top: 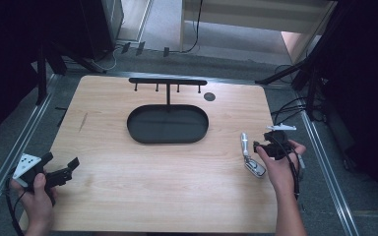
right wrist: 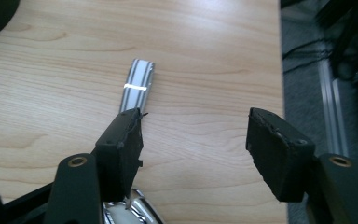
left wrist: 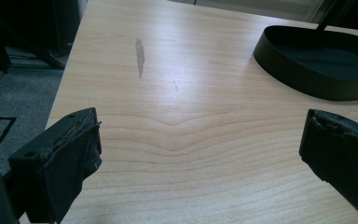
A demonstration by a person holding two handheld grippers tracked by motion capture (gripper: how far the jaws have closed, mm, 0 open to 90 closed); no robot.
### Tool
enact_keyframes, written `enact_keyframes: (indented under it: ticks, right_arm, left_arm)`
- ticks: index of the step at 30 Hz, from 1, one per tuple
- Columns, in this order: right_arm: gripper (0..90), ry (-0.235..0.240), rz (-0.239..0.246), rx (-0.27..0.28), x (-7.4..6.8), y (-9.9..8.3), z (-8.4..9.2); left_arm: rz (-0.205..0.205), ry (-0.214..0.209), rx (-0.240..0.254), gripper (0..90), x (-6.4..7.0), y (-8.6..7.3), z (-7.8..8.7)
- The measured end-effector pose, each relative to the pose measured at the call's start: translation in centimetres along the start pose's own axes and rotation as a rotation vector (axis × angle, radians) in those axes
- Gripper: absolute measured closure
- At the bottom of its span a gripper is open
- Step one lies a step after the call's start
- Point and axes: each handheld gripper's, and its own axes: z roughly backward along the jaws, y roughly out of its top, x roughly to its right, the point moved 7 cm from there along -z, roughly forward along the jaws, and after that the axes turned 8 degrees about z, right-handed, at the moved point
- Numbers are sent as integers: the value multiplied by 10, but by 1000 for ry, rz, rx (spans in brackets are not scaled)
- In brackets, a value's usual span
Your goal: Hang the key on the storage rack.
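The silver watch (top: 250, 155) lies flat on the desk (top: 177, 187) near its right edge, strap stretched toward the far side and the shiny case at the near end, just beside the right tongs (top: 262, 147). It looks set out loose and full-length so one end can be pinched. In the right gripper view the ribbed metal strap (right wrist: 137, 86) runs away from the camera and passes behind the left-hand jaw, while the polished case (right wrist: 130, 214) glints at the bottom edge, half cut off. Those jaws stand about half apart with bare wood between them and nothing clamped; the watch sits off to one side of the gap, not inside it (so the grip is not yet lined up). Whether that jaw touches the strap I cannot tell, since the jaw hides the spot.

The left tongs (top: 71, 167) hover wide open and empty over the desk's near left corner, well apart from the watch, probably just parked.

Farther out, the black oval tray (top: 167, 137) sits mid-desk with a T-shaped hanger rail (top: 167, 81) rising behind it, likely where the watch belongs. The rail's small pegs are hard to make out, and the tray is cropped in the left gripper view.
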Motion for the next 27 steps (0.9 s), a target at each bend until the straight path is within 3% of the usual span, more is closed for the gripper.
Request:
enact_keyframes:
  ticks: [6, 11, 17, 21, 24, 27]
  right_arm:
    - [358, 8, -1, -164, 0, 6, -12]
    - [448, 23, -3, -261, -3, 8, -17]
    - [535, 93, -28, -380, -14, 6, -26]
    - [586, 119, -49, -437, -21, 4, -34]
    - [609, 166, -67, -464, -29, 4, -38]
    - [630, 158, -62, -492, -32, 3, -41]
  left_arm:
    - [1, 0, -1, 0, 0, 0, 0]
    - [2, 1, 0, 0, 0, 0, 0]
    - [2, 0, -1, 0, 0, 0, 0]
    - [3, 0, -1, 0, 0, 0, 0]
    - [3, -1, -1, 0, 0, 0, 0]
    - [1, -1, -1, 0, 0, 0, 0]
